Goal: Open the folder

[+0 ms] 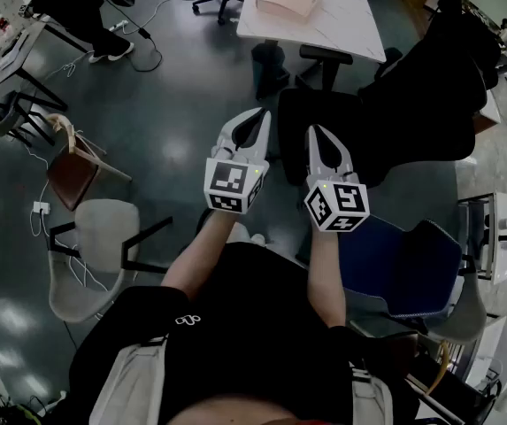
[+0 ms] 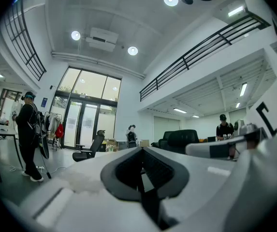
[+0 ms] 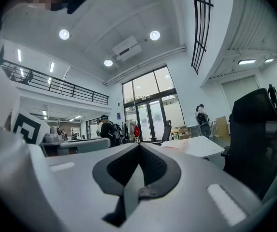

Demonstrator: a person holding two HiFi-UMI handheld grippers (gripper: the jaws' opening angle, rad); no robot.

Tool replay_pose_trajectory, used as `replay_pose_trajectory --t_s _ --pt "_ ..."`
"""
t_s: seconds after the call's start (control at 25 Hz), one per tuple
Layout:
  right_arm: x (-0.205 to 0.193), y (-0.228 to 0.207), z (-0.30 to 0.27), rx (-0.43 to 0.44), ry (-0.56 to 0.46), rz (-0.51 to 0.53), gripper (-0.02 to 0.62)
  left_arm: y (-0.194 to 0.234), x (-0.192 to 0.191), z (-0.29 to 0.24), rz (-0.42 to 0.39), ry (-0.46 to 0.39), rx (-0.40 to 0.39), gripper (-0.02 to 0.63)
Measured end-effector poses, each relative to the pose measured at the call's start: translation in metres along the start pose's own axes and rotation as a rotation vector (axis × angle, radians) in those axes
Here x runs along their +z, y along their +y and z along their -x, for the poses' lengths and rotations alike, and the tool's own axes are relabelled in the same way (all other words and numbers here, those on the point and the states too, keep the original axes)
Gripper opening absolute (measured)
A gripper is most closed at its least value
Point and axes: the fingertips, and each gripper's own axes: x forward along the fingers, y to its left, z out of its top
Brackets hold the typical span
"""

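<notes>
A: Head view puts both claws in mid-air over the floor. Where's the folder?

B: I take it to be the pale pink flat thing (image 1: pixel 288 0) on the white table (image 1: pixel 341 25), well apart from both grippers. Nothing has reached it yet.

A: And the claws?

B: Left gripper (image 1: pixel 259 114) has its jaws together, empty. Right gripper (image 1: pixel 313 132) is the same, tips meeting with nothing between them. Both point level.

A: So what makes the approach go well?

B: Get round the black chair (image 1: pixel 324 60) to the table first. Then part one claw's jaws before reaching the cover's free edge, I'd say, and press the other down on the back so the folder doesn't slide as the cover lifts.
</notes>
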Motion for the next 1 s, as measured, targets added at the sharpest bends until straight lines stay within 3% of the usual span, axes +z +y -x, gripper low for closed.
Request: replay_pose_trajectory --t_s 0.52,1.0 --pt "-0.015 -0.003 -0.042 0.035 0.036 -0.028 -0.002 0.028 -0.018 -0.011 0.02 0.029 0.027 0.0" --pt "-0.028 -0.07 -0.168 0.036 0.057 -0.01 -0.002 0.102 -0.045 -0.132 0.034 0.04 0.041 0.0"
